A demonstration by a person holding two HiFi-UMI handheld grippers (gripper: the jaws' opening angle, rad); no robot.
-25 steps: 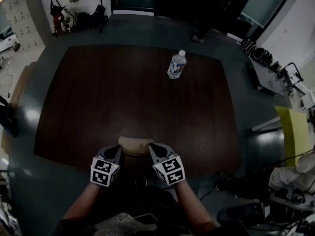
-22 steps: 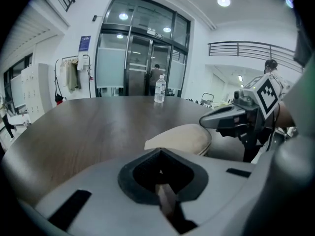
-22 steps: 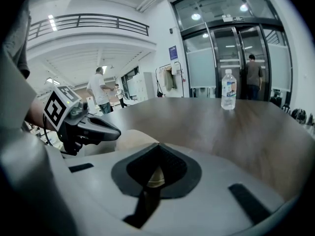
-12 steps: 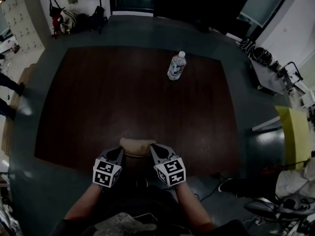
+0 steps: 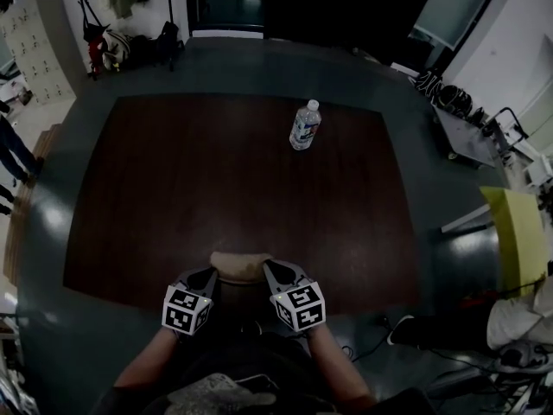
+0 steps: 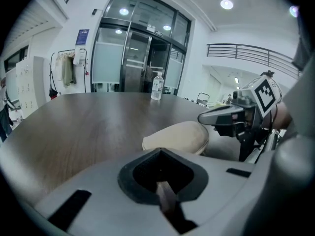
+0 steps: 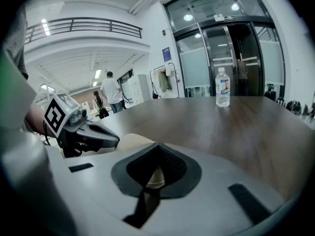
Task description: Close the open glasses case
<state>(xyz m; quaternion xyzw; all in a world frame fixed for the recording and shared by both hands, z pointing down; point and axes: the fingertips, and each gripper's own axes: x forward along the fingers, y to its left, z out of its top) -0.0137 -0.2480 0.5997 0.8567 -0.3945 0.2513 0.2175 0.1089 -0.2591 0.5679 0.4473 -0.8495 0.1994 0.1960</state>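
Case btwn L claw, R claw, jaws together per claw views

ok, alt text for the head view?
Looking steeply down, a tan glasses case lies at the near edge of a dark wooden table, with the left gripper at its left end and the right gripper at its right end. A clear water bottle stands at the far side.

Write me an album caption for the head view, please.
Left gripper and right gripper flank a beige glasses case at the near edge of a dark table; a water bottle stands beyond.
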